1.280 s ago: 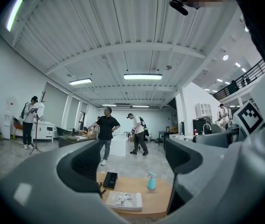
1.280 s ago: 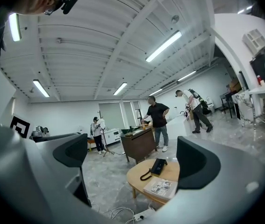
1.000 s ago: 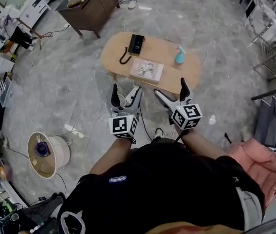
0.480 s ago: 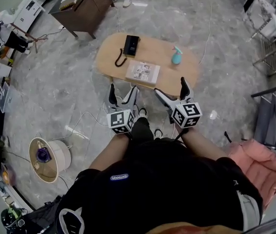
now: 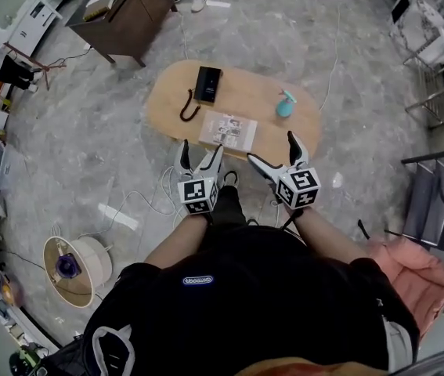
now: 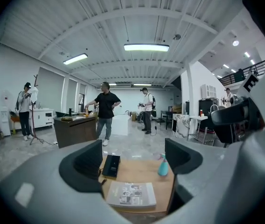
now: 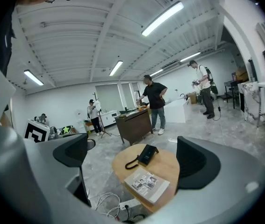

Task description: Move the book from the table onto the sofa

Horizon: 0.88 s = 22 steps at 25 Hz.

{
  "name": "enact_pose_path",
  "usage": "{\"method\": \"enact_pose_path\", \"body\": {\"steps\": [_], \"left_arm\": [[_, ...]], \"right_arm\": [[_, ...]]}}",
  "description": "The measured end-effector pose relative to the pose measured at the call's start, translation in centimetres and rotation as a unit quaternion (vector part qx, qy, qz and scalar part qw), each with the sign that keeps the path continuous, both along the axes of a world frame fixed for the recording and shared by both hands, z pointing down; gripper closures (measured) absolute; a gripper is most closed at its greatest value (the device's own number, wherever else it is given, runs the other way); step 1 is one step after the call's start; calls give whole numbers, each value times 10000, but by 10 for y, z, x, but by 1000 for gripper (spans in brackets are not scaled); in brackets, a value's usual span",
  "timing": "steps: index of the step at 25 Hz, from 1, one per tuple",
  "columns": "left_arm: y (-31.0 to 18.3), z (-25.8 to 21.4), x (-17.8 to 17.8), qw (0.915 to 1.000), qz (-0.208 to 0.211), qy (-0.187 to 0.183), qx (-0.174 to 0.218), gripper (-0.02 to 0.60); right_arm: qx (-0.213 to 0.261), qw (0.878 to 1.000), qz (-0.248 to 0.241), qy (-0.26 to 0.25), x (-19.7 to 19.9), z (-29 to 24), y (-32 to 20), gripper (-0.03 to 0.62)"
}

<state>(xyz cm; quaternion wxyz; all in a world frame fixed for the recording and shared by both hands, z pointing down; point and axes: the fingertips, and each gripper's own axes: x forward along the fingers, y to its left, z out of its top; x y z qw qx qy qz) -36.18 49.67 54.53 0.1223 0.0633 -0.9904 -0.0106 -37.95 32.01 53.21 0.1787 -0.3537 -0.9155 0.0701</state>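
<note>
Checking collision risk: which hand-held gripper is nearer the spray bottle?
Right. The right hand-held gripper is just short of the spray bottle; left hand-held gripper sits farther left, facing the book.

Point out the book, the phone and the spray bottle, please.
book (image 5: 228,130), head view, middle of its cover
phone (image 5: 207,84), head view, middle of its body
spray bottle (image 5: 284,109), head view, its lower body
</note>
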Motion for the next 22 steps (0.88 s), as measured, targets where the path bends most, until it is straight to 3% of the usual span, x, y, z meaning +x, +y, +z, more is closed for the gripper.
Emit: {"method": "enact_pose_path", "body": {"steps": [11, 22], "left_arm": [[34, 120, -72, 9917, 396, 1205, -204, 153], [58, 240, -140, 9789, 656, 1848, -566, 153]], "right_arm": [[752, 9915, -142, 1048, -66, 135, 40, -20], [730, 9715, 497, 2200, -111, 267, 39, -21]]}}
